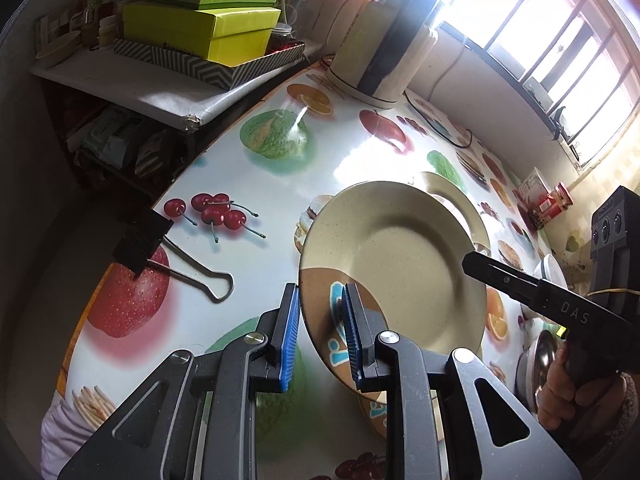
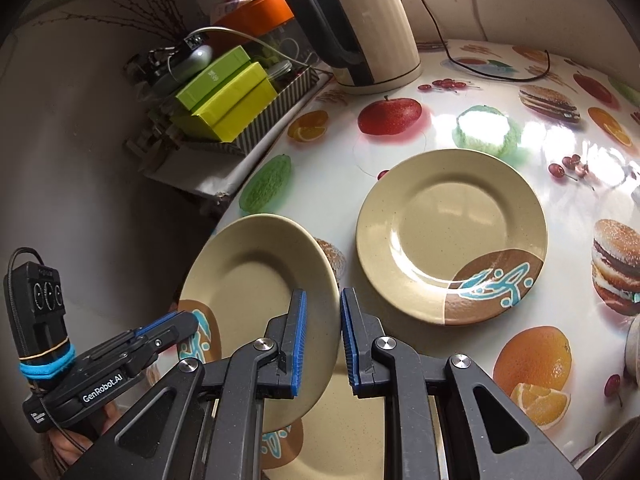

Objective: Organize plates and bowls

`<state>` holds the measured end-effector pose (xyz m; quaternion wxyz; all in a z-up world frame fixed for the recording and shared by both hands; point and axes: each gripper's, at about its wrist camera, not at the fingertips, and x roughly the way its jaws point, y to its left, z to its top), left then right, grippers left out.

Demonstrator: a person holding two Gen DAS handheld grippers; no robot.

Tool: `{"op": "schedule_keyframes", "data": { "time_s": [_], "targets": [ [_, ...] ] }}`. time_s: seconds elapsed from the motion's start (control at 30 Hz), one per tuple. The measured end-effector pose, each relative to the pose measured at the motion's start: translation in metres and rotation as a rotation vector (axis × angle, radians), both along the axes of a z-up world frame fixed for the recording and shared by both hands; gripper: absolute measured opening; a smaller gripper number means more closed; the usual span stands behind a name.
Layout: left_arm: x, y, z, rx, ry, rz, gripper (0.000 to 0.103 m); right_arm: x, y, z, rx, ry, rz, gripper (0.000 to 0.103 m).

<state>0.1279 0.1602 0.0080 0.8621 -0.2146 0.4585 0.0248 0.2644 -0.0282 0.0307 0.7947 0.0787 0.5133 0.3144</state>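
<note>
My left gripper (image 1: 320,336) is shut on the brown-patterned rim of a beige plate (image 1: 400,264) and holds it tilted above the table. The same lifted plate (image 2: 256,300) shows in the right wrist view, with the left gripper (image 2: 188,326) clamped on its left edge. My right gripper (image 2: 323,344) straddles the plate's right rim, pads a little apart from it. A second beige plate (image 2: 448,232) lies flat on the table, also in the left wrist view (image 1: 456,196). A third plate (image 2: 344,432) lies under the lifted one.
A cream kettle (image 2: 372,28) with a black cord stands at the table's back. Green boxes in a striped tray (image 1: 200,28) sit on a side shelf. A binder clip (image 1: 180,264) grips the tablecloth edge. Steel bowls (image 1: 540,356) and a white bowl (image 1: 554,270) sit at right.
</note>
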Motion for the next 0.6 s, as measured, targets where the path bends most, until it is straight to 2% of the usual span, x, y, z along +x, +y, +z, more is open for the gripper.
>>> {"op": "schedule_keyframes", "data": {
  "time_s": [0.6],
  "targets": [
    [-0.014, -0.047, -0.015, 0.012, 0.043, -0.099, 0.022, -0.038, -0.055, -0.014, -0.020, 0.026, -0.100, 0.017]
  ]
}}
